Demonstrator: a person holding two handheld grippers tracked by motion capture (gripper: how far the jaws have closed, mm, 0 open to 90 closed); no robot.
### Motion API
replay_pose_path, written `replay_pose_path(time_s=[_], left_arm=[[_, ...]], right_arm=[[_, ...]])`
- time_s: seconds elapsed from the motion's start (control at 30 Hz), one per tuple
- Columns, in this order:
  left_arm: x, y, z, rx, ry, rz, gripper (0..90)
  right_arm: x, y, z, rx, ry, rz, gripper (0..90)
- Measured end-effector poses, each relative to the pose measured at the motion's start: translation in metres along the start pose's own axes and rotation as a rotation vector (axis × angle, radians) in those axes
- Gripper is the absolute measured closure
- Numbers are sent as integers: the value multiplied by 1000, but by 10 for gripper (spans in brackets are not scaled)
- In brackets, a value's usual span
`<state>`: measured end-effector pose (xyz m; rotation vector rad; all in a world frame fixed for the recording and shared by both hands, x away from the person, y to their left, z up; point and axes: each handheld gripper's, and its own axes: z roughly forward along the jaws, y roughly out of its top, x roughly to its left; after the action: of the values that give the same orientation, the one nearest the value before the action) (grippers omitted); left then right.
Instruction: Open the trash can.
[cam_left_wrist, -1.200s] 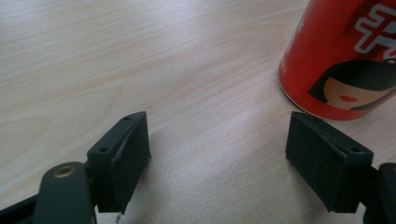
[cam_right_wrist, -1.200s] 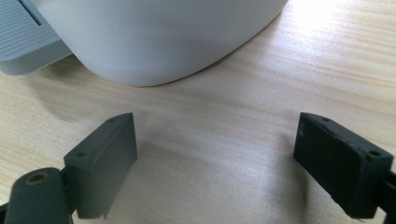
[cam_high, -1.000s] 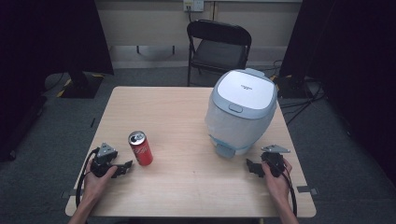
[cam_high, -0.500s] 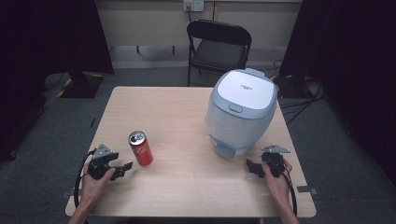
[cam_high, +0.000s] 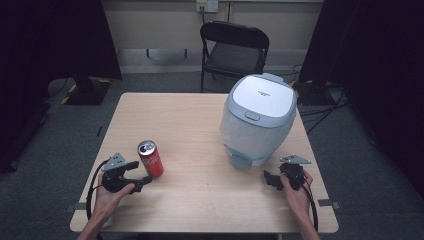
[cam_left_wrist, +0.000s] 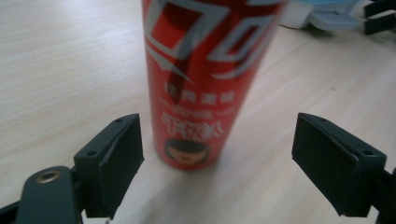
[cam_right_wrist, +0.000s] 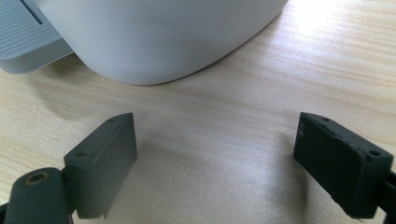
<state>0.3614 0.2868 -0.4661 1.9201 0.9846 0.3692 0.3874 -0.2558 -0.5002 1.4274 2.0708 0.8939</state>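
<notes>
A red soda can (cam_high: 150, 158) stands upright on the wooden table (cam_high: 175, 120) near its front left. My left gripper (cam_high: 141, 172) is just left of it and in front, and its jaws have just been opening. In the left gripper view the can (cam_left_wrist: 201, 79) rises just beyond the wide-apart pads (cam_left_wrist: 116, 158), touching neither. A white bin with a pale blue lid (cam_high: 257, 117) sits at the right. My right gripper (cam_high: 270, 180) rests open in front of it, its jaws (cam_right_wrist: 215, 121) empty, with the bin's wall (cam_right_wrist: 154, 37) close ahead.
A grey-blue pedal (cam_high: 241, 161) juts from the bin's base toward the front edge. A black folding chair (cam_high: 235, 47) stands behind the table. Cables lie on the floor at the right. Bare wood spans the table's middle and far left.
My left gripper has lifted a little and edged toward the can, with its jaws slightly wider. The right hand, the can and the bin have not moved.
</notes>
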Motion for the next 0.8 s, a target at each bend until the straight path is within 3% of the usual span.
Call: replay_pose_path(time_s=[0.07, 0.13, 0.33, 0.43, 0.5, 0.67, 0.8], left_arm=[[5, 2, 5, 4, 29, -6, 171], [6, 3, 9, 11, 41, 14, 197], [4, 6, 20, 28, 19, 64, 199], [5, 9, 25, 36, 16, 58, 214], [6, 11, 29, 14, 4, 45, 246], [4, 16, 31, 20, 34, 86, 333], [13, 20, 31, -12, 48, 49, 338]], right_arm=[[0, 0, 0, 0, 0, 0, 118], [0, 0, 0, 0, 0, 0, 119], [0, 0, 0, 0, 0, 0, 119], [0, 0, 0, 0, 0, 0, 119], [0, 0, 0, 0, 0, 0, 119], [0, 0, 0, 0, 0, 0, 119], [0, 0, 0, 0, 0, 0, 119]])
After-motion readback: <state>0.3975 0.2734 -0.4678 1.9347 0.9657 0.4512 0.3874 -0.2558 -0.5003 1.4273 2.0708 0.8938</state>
